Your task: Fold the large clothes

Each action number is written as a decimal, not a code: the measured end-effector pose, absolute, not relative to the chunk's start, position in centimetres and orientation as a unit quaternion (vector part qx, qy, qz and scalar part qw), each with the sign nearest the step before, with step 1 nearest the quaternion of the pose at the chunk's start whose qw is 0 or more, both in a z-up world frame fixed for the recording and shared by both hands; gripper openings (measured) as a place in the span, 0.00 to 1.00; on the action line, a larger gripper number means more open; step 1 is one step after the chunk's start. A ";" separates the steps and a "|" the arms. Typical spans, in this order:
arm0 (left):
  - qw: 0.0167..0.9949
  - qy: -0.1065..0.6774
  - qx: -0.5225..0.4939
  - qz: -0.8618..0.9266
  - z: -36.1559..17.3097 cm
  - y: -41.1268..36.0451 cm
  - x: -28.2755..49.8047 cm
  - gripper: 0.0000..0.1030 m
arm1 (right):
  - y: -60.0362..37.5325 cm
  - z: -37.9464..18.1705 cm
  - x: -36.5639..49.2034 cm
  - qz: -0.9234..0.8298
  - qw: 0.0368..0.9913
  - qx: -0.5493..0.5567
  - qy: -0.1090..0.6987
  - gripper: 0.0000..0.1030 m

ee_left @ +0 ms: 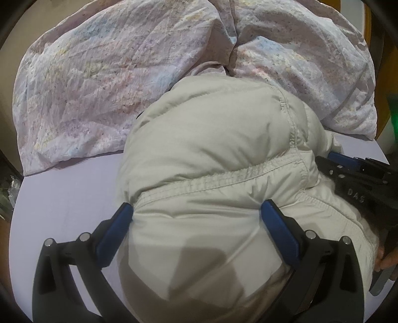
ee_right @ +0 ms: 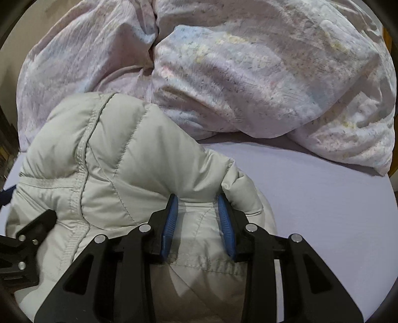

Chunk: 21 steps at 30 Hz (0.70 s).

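A pale grey puffy jacket (ee_left: 211,139) lies bunched on the lilac bed sheet (ee_left: 69,198). My left gripper (ee_left: 196,211) has its jaws set wide around a thick padded roll of it, and both blue pads (ee_left: 119,223) press into the fabric. In the right wrist view the same jacket (ee_right: 119,154) fills the lower left. There my right gripper (ee_right: 199,202) is shut on a narrower fold near a stitched hem. The right gripper (ee_left: 353,179) also shows at the right edge of the left wrist view, against the jacket's side. The left gripper (ee_right: 27,238) shows at the left edge of the right wrist view.
A crumpled pastel-patterned duvet (ee_left: 99,74) is heaped across the back of the bed, touching the jacket's far end (ee_right: 261,82). Bare sheet (ee_right: 323,198) lies to the right of the jacket. A person's hand (ee_left: 388,261) holds the right gripper's handle. Wooden furniture (ee_left: 368,22) borders the bed.
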State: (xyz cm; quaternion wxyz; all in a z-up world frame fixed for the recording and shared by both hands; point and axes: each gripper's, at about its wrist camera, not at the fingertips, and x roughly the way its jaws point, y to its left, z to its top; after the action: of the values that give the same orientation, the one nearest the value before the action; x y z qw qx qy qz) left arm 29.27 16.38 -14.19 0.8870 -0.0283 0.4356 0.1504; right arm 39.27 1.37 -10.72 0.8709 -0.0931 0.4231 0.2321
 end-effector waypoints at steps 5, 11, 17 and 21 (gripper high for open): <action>0.886 0.440 -0.025 0.147 -14.1 16.5 29.3 0.98 | 1.2 -9.8 39.2 0.229 0.869 -0.097 0.428 0.35; 0.886 0.438 -0.055 0.142 -11.9 16.7 27.6 0.98 | -2.4 -5.9 35.3 0.276 0.867 -0.041 0.413 0.36; 0.895 0.425 -0.037 0.128 -9.4 15.5 23.4 0.98 | -2.6 -8.5 32.2 0.265 0.854 -0.060 0.444 0.37; 0.893 0.429 -0.050 0.128 -7.9 15.1 21.1 0.98 | -3.3 -5.9 31.2 0.266 0.853 -0.029 0.449 0.53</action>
State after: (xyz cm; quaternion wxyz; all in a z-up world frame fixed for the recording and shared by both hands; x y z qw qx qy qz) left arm 21.09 15.13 -7.92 0.8927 -0.0499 0.4291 0.1284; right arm 31.21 -3.26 -5.91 0.8525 -0.0292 0.4489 0.2661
